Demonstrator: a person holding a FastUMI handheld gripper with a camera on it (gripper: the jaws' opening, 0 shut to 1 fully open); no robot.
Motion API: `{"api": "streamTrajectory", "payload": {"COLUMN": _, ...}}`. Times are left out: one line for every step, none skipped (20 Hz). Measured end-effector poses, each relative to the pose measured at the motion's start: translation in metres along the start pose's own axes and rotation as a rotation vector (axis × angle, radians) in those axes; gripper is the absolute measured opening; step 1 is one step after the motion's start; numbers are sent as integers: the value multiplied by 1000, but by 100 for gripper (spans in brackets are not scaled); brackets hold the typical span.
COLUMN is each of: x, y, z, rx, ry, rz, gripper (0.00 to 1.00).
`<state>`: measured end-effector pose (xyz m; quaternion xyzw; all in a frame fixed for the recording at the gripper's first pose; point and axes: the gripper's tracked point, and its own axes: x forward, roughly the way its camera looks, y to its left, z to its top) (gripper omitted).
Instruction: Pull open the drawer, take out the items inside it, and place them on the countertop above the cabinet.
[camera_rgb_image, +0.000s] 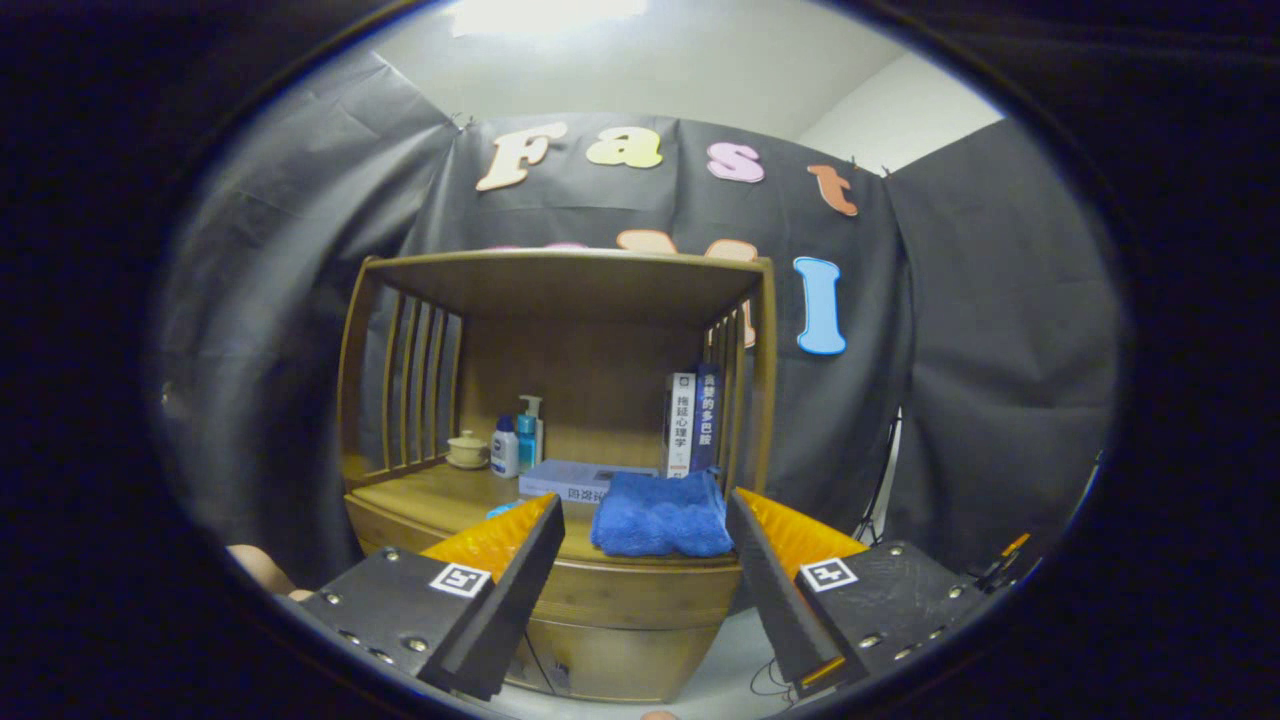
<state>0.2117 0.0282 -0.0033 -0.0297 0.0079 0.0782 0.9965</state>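
A wooden cabinet with a slatted shelf frame stands ahead of me against the black cloth wall. Its countertop carries a folded blue towel at the front, lying just beyond my fingers and between them. The drawer front below the countertop looks closed; its contents are hidden. My gripper is open, fingers wide apart and holding nothing, hovering in front of the cabinet's upper edge.
On the countertop sit a small lidded cup, a white bottle, a blue pump bottle, a flat box and two upright books. A light blue item peeks past the left finger. A person's hand shows at lower left.
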Motion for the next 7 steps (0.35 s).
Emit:
{"api": "streamTrajectory", "payload": {"x": -5, "y": -9, "z": 4, "rx": 1, "ry": -19, "rz": 3, "gripper": 97}}
{"api": "streamTrajectory", "payload": {"x": -11, "y": -17, "z": 6, "rx": -2, "ry": -31, "rz": 2, "gripper": 97}}
{"api": "streamTrajectory", "payload": {"x": -16, "y": -24, "z": 8, "rx": -7, "ry": -41, "rz": 7, "gripper": 97}}
{"api": "streamTrajectory", "payload": {"x": -21, "y": -28, "z": 7, "rx": -6, "ry": -38, "rz": 10, "gripper": 97}}
{"api": "streamTrajectory", "payload": {"x": -24, "y": -33, "z": 3, "rx": -2, "ry": -26, "rz": 9, "gripper": 97}}
{"api": "streamTrajectory", "payload": {"x": -26, "y": -38, "z": -2, "rx": 2, "ry": -10, "rz": 1, "gripper": 97}}
{"api": "streamTrajectory", "payload": {"x": -28, "y": -44, "z": -6, "rx": 2, "ry": 4, "rz": -9, "gripper": 97}}
